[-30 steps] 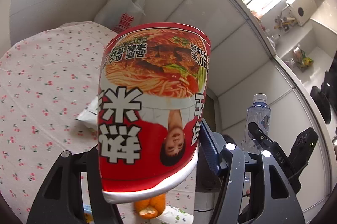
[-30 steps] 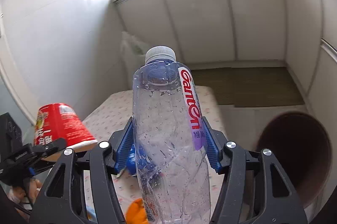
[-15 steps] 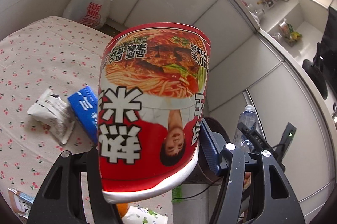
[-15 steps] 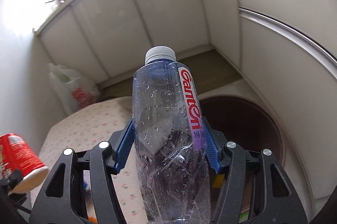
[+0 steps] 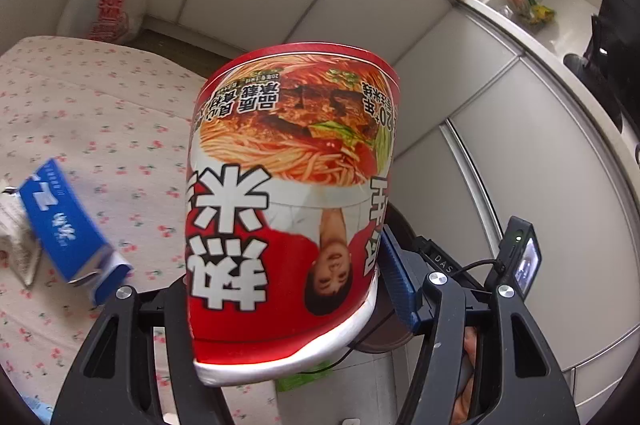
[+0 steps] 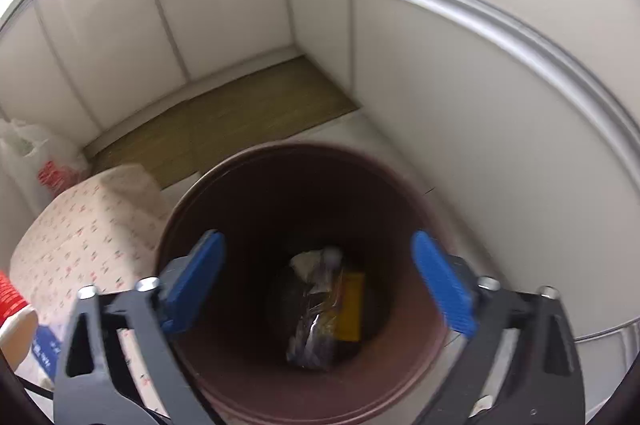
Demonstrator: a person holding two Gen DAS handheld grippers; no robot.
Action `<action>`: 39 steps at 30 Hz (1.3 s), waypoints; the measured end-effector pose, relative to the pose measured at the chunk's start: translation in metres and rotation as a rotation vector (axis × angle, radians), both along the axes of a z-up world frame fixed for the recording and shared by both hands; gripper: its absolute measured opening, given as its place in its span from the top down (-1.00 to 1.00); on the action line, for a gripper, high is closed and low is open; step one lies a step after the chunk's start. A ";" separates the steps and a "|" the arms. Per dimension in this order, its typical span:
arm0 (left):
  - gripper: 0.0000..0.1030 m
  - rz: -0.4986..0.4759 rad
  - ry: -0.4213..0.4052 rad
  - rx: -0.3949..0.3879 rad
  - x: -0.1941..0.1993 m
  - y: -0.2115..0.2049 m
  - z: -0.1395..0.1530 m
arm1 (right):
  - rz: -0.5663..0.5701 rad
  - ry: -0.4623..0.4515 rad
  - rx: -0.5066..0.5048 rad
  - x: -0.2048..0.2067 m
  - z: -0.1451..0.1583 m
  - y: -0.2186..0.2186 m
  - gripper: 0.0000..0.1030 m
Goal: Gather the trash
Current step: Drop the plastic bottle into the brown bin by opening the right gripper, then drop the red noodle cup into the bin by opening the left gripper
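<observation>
A: Where does the right gripper (image 6: 316,281) stand?

B: Over the mouth of the brown trash bin (image 6: 404,185). Its jaws have just been opening and now stand wide with nothing between them. A clear plastic bottle (image 6: 316,321) lies at the bottom of the bin, toward six o'clock, beside something yellow I can't identify.

A: And the left gripper (image 5: 280,289)?

B: Clenched on the red instant noodle cup (image 5: 288,201), held upside down, white rim nearest the camera. The blue pad (image 5: 396,281) at three o'clock presses its side; the other pad is hidden behind the cup.

A: Is the cup over the bin?

B: I'd say not yet. In the left wrist view only a dark sliver of the bin shows behind the cup at four o'clock, and the flowered worktop (image 5: 100,113) fills the nine o'clock side. In the right wrist view the cup sits at the far eight o'clock edge, well apart from the bin.

A: What could go wrong?

B: Letting go early would drop the cup on the worktop or the floor. The cup tapers, so a loose grip could let it slide out. The two grippers may also collide if the right one lingers over the opening.

A: Anything left to collect?

B: A blue carton (image 5: 68,229) and a crumpled white wrapper (image 5: 16,233) lie on the worktop at nine o'clock.
</observation>
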State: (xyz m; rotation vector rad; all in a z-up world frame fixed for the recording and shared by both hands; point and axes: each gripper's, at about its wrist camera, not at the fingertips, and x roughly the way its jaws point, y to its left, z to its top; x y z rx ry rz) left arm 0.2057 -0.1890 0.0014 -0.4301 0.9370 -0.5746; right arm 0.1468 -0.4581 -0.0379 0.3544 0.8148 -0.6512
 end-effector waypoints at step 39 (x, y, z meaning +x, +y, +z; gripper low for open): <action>-0.40 0.020 0.059 0.209 0.016 -0.048 -0.037 | 0.036 -0.048 0.027 0.006 0.014 0.022 -0.86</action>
